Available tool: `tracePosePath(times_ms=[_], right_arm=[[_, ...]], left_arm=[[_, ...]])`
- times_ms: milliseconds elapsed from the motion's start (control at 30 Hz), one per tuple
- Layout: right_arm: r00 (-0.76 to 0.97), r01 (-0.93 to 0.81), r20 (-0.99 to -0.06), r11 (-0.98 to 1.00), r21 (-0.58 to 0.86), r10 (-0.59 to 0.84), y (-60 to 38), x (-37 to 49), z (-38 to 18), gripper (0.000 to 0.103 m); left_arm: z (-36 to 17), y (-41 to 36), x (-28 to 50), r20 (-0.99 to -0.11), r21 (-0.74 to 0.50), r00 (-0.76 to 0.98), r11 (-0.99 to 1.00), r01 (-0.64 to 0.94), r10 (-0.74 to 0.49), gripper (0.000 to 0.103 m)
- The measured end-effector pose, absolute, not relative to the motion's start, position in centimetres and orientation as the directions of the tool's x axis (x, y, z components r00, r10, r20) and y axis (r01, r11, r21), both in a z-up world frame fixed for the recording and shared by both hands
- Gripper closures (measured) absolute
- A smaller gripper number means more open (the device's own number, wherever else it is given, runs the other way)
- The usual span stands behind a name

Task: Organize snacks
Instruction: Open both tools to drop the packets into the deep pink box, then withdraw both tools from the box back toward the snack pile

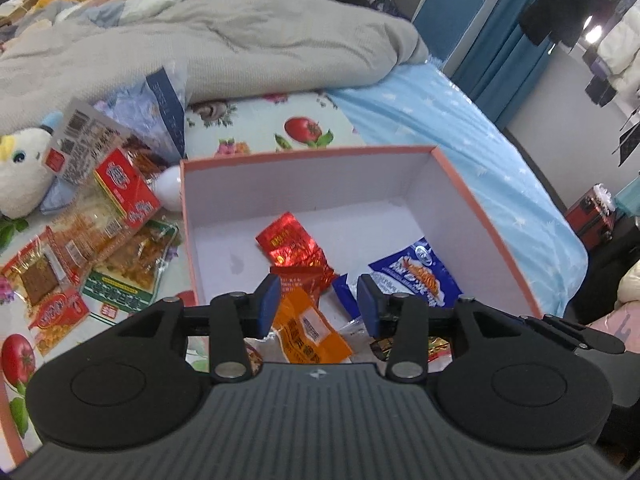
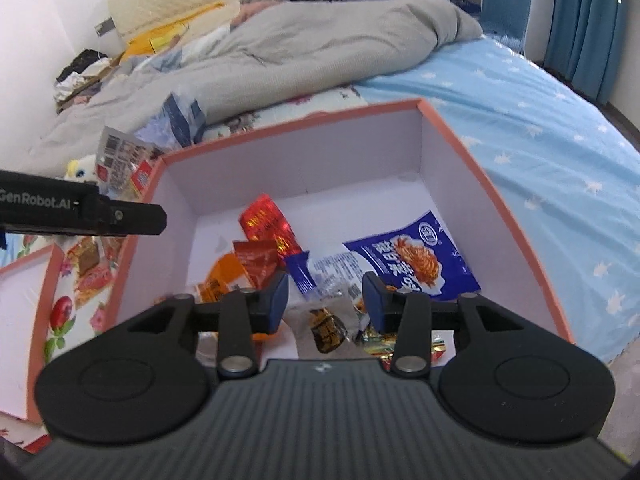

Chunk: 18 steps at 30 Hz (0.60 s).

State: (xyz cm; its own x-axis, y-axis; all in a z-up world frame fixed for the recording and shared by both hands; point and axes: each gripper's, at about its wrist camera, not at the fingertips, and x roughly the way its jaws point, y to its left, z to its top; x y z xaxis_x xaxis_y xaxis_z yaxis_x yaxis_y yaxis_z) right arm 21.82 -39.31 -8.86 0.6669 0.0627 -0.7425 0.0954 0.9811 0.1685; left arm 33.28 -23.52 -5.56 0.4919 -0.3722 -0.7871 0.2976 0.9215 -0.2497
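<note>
Nearest the cameras, both tools hover above the near end of the box (image 1: 486, 216), each with its fingers apart and nothing between them. The left tool (image 1: 317, 305) hangs over an orange packet (image 1: 310, 330); the right tool (image 2: 325, 301) hangs over a small dark wrapped sweet (image 2: 327, 330) and a few shiny candies (image 2: 376, 338) by the near wall.

A little further in, the white-lined box with its salmon rim holds a dark red packet (image 1: 304, 276), a shiny red packet (image 1: 294, 244) and a blue packet (image 2: 412, 258) printed with a fried snack, lying loosely and partly overlapping on the box floor. The far half of the floor is bare.

To the left of the box, on the fruit-printed sheet (image 1: 256, 134) of the bed, a heap of snacks (image 1: 100, 236) waits unsorted: red and clear packets, a green-edged one, a grey bag with barcodes. A white plush toy (image 1: 20, 176) sits beside them. What may be the box lid (image 2: 24, 320) lies further left in the right wrist view. Beyond lie a grey quilt (image 1: 200, 36) and blue curtains (image 2: 576, 20).

The step in hand looks like a pause between placements, the filling being partly done. The next move probably calls for the left tool to swing out over the heap, settle on one packet's edge and close on it without dragging its neighbours.
</note>
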Motion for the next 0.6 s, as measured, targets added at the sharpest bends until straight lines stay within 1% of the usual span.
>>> tracePosePath(times_ms=[233,400,600], right_arm=[[0.732,0.075,-0.679,0.983,0.169,0.06,-37.8,20.3,-5.4,0.06],[0.771,0.058,-0.633,0.983,0.172,0.066,-36.4,18.8,-3.2,0.06],[0.801,0.028,-0.59,0.979,0.204,0.1,-34.3,17.0,-1.2,0.06]], left_arm=[[-0.9,-21.9,30.5,-0.716,-0.208,0.588,0.918,0.337,-0.377,0.055],[1.6,-20.2,28.3,-0.671,-0.2,0.634,0.917,0.345,-0.385,0.055],[4.0,-16.9,25.4,-0.628,-0.195,0.686,0.928,0.318,-0.367,0.055]])
